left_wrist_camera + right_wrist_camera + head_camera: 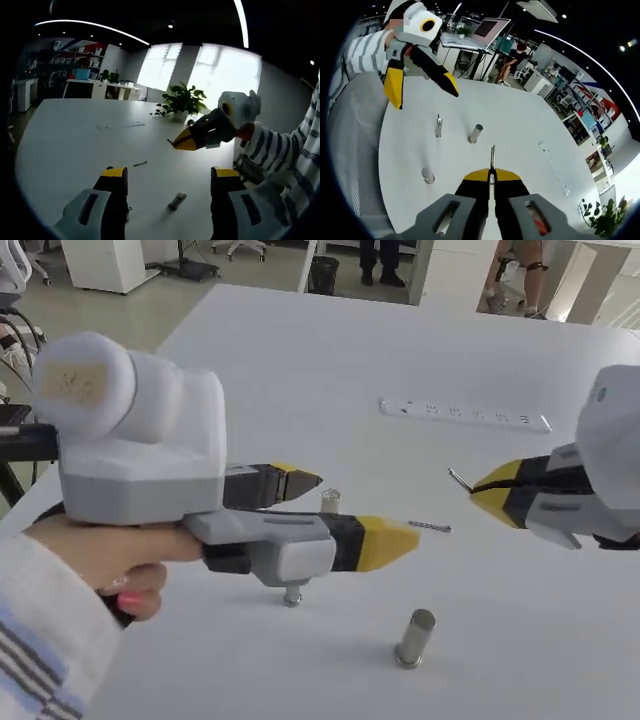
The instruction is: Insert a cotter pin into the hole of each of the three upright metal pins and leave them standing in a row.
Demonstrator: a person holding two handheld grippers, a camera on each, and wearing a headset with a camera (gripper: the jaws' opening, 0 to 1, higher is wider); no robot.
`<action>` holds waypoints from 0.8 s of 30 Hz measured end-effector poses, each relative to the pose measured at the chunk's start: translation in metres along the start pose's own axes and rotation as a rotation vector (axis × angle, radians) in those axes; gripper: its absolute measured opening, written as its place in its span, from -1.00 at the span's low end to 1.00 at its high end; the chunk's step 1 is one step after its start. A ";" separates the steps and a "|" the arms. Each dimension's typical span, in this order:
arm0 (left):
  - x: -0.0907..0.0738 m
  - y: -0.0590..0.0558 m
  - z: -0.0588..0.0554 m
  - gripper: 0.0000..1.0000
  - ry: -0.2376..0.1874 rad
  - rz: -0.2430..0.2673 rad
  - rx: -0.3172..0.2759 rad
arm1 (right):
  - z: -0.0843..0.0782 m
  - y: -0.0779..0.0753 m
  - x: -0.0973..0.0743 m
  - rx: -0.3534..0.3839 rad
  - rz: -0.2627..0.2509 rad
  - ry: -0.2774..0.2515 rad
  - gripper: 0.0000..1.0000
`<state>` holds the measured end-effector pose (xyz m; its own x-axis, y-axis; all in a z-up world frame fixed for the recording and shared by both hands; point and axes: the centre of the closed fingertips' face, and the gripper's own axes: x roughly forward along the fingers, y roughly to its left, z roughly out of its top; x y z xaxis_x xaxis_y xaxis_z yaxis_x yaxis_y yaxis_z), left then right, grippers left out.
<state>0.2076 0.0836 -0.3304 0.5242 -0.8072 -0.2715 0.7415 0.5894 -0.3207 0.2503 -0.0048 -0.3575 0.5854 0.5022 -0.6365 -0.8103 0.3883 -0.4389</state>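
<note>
the right gripper (478, 488) is clenched on a cotter pin (460, 480) whose long axis juts past the jaw tips leftward, toward the far pin (330, 500), which looks the likeliest target. the left gripper (368, 510) hovers released and level, pointing right, over the middle pin (292, 592); the near pin (415, 638) stands toward the near edge of the tabletop (300, 370), and a spare cotter (430, 527) lies flat between the grippers.

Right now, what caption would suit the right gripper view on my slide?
Right gripper shut on a cotter pin, aimed over a white table with three metal pins; left gripper open beyond.
</note>
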 end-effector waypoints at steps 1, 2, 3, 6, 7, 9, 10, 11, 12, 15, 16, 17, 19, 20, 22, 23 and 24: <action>0.001 0.000 0.001 0.29 -0.001 -0.004 -0.002 | 0.000 0.001 -0.001 0.001 -0.005 0.001 -1.00; 0.003 0.000 0.002 0.28 -0.001 -0.008 -0.004 | 0.000 0.002 -0.001 0.002 -0.009 -0.001 -1.00; 0.004 0.000 0.002 0.27 0.000 -0.010 -0.005 | -0.001 0.001 0.000 0.005 -0.012 -0.005 -1.00; 0.008 -0.001 0.005 0.21 -0.006 -0.028 -0.013 | 0.001 0.005 -0.001 0.014 -0.022 -0.019 -1.00; 0.009 -0.001 0.006 0.19 -0.007 -0.032 -0.018 | 0.001 0.007 -0.002 0.016 -0.024 -0.022 -1.00; 0.011 -0.002 0.007 0.17 -0.011 -0.037 -0.020 | 0.003 0.007 -0.002 0.022 -0.033 -0.033 -1.00; 0.011 -0.002 0.008 0.16 -0.012 -0.040 -0.024 | 0.004 0.008 -0.002 0.022 -0.033 -0.036 -1.00; 0.012 -0.003 0.008 0.14 -0.014 -0.045 -0.029 | 0.004 0.009 -0.004 0.017 -0.043 -0.039 -1.00; 0.013 -0.003 0.009 0.11 -0.014 -0.046 -0.029 | 0.005 0.009 -0.004 0.013 -0.046 -0.040 -1.00; 0.015 -0.006 0.011 0.03 -0.026 -0.063 -0.041 | 0.008 0.011 -0.007 -0.013 -0.065 -0.059 -1.00; 0.016 -0.006 0.011 0.02 -0.025 -0.067 -0.044 | 0.010 0.012 -0.007 -0.010 -0.060 -0.073 -1.00; 0.017 -0.007 0.010 0.01 -0.022 -0.074 -0.044 | 0.013 0.017 -0.008 -0.003 -0.049 -0.089 -1.00; 0.019 -0.010 0.009 -0.01 -0.019 -0.085 -0.048 | 0.015 0.019 -0.007 -0.002 -0.045 -0.088 -1.00; 0.019 -0.011 0.009 -0.03 -0.018 -0.087 -0.049 | 0.016 0.020 -0.007 -0.009 -0.048 -0.087 -1.00; 0.020 -0.013 0.008 -0.07 -0.014 -0.094 -0.046 | 0.018 0.023 -0.008 -0.018 -0.049 -0.091 -1.00; 0.020 -0.014 0.008 -0.11 -0.013 -0.099 -0.049 | 0.020 0.026 -0.009 -0.023 -0.050 -0.094 -1.00; 0.021 -0.015 0.008 -0.13 -0.013 -0.104 -0.055 | 0.021 0.027 -0.010 -0.030 -0.052 -0.097 -1.00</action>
<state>0.2108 0.0579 -0.3242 0.4514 -0.8641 -0.2225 0.7681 0.5032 -0.3960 0.2233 0.0171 -0.3500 0.6254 0.5551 -0.5484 -0.7783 0.3930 -0.4897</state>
